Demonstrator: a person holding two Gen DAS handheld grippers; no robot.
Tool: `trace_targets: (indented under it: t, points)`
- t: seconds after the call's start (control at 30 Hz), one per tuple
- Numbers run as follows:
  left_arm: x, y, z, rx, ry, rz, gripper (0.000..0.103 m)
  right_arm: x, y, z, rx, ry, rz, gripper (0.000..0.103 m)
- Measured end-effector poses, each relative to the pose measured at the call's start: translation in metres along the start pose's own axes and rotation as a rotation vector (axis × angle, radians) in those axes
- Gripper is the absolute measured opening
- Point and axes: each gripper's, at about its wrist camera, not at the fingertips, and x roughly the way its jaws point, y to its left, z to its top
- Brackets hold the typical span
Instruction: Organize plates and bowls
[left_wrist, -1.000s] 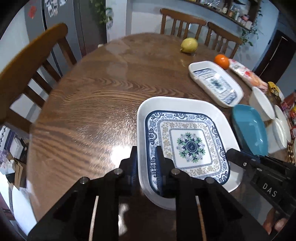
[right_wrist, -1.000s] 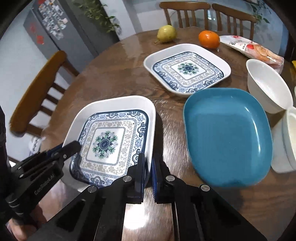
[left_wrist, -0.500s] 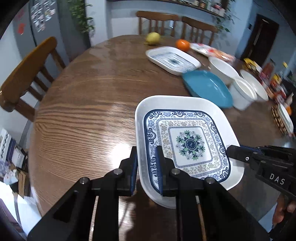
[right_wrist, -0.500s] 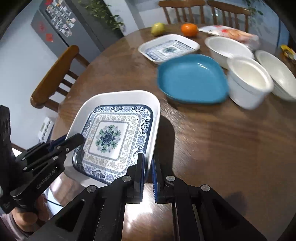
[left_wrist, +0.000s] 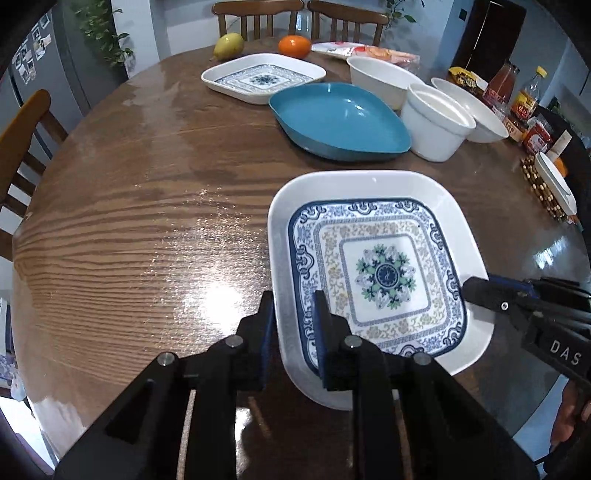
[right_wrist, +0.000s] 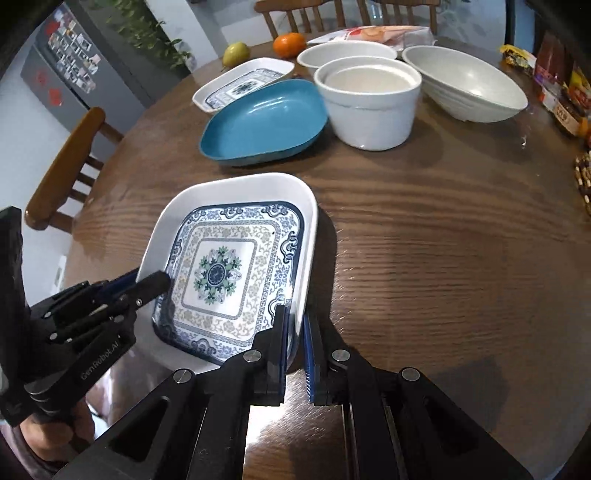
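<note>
Both tongs clamped the patterned plate (left_wrist: 373, 258): left tongs (left_wrist: 293, 321) on its left rim, right tongs (right_wrist: 295, 332) on its right rim, above the wooden surface (left_wrist: 129, 221), near the blue dish (left_wrist: 340, 118).

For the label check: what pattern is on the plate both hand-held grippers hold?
White plate with blue scroll border and a green-blue floral medallion; clearest in the left wrist view.

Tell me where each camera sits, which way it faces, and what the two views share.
Left wrist: on the left claw, facing down over the table; its fingers clamp the patterned plate's left rim; the right claw enters from the right.
Right wrist: on the right claw, facing down; it clamps the patterned plate's right rim; the left claw and a hand show.
Shared: plate, blue dish, white bowls.
</note>
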Motion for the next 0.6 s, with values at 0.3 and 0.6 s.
trace_targets:
  t: [0.3, 0.6]
  points:
    - [-0.041, 0.025, 0.015, -0.059, -0.103, 0.019, 0.077, -0.030, -0.017, 0.012, -0.010, -0.095, 0.002, 0.026]
    - [-0.062, 0.054, 0.059, -0.204, -0.170, 0.077, 0.095, -0.066, -0.019, 0.038, 0.019, -0.205, 0.110, 0.057]
